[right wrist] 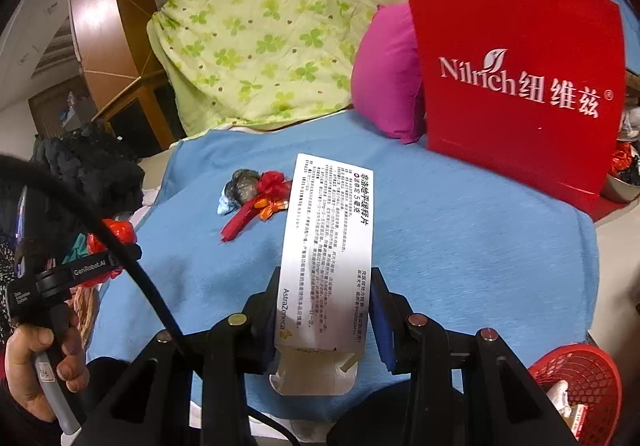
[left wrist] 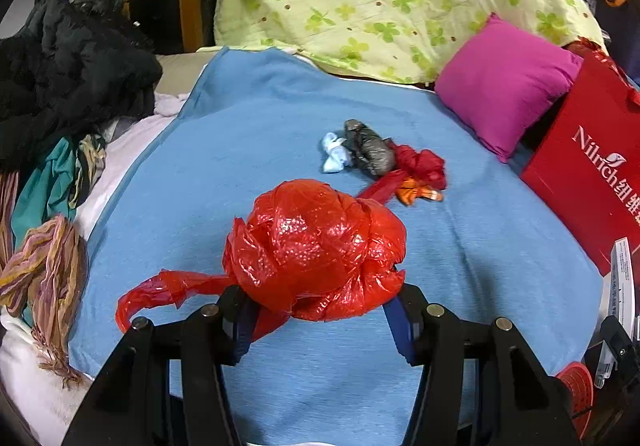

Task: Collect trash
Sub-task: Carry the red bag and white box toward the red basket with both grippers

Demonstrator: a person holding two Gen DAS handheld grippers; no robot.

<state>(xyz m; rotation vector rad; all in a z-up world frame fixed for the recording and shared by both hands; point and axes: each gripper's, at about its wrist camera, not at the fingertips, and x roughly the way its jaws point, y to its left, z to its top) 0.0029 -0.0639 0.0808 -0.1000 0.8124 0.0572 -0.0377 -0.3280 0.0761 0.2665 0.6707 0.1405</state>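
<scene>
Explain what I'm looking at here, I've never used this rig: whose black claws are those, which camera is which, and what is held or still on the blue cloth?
No robot arm is involved: a person carries two hand-held grippers, each with a fisheye camera looking along its two black fingers. The left wrist view shows the left gripper shut on a crumpled red plastic bag. The right wrist view shows the right gripper shut on a white medicine box; at its left edge you see the person's hand on the other gripper's handle. Still lying on the blue blanket is a small pile of scraps: pale blue, grey, red and orange. A red paper bag stands behind, and a red mesh basket sits lower right.
</scene>
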